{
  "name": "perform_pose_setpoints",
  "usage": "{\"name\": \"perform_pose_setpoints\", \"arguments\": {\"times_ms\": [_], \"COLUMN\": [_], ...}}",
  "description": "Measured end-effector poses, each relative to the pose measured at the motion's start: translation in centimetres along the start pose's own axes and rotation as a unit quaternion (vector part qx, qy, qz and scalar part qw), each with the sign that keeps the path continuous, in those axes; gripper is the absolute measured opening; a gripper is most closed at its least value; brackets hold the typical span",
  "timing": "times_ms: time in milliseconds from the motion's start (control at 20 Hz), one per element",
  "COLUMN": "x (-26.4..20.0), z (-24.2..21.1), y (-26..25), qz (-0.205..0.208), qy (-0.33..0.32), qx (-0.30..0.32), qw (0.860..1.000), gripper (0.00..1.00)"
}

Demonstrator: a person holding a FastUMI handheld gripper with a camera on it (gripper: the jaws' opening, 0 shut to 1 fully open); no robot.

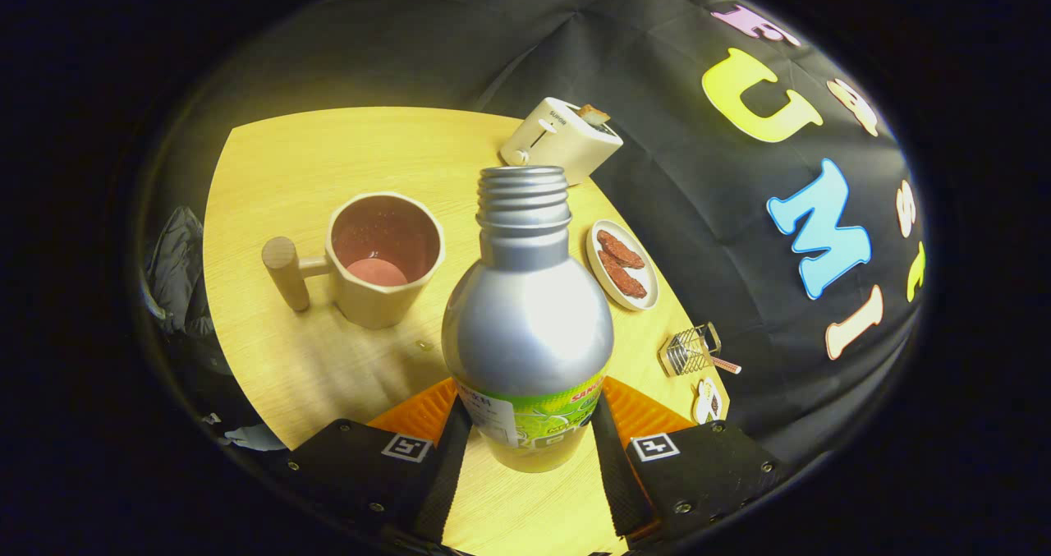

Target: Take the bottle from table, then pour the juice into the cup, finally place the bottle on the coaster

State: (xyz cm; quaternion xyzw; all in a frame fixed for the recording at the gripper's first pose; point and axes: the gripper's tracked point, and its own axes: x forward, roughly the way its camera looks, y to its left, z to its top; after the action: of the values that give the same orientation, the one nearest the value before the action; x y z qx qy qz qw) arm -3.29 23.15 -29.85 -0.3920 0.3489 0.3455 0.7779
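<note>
A silver metal bottle with a green label and an uncapped threaded neck stands upright between my fingers. My gripper is shut on its lower body, one pad pressing on each side. The bottle looks lifted a little above the wooden table. Beyond and to the left of the bottle stands a beige cup with a thick wooden handle pointing left. A little reddish juice lies in the bottom of the cup.
A white toaster with a slice of bread stands at the far edge, beyond the bottle. To the bottle's right a small plate holds dark red snacks. Nearer right lie a small wire rack and a small decorated piece.
</note>
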Motion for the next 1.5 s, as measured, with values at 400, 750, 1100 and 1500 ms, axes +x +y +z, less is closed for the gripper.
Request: {"name": "perform_pose_setpoints", "arguments": {"times_ms": [400, 750, 1100, 1500], "x": [0.0, -0.1, -0.3, -0.2], "z": [-0.7, -1.7, -1.9, -1.7], "y": [1.7, 1.3, 0.6, 0.2], "qz": [0.013, 0.007, 0.007, 0.000], "qy": [0.055, 0.105, 0.145, 0.179], "qx": [-0.042, -0.095, -0.150, -0.202], "qw": [0.998, 0.990, 0.978, 0.963], "gripper": [0.73, 0.73, 0.73, 0.73]}}
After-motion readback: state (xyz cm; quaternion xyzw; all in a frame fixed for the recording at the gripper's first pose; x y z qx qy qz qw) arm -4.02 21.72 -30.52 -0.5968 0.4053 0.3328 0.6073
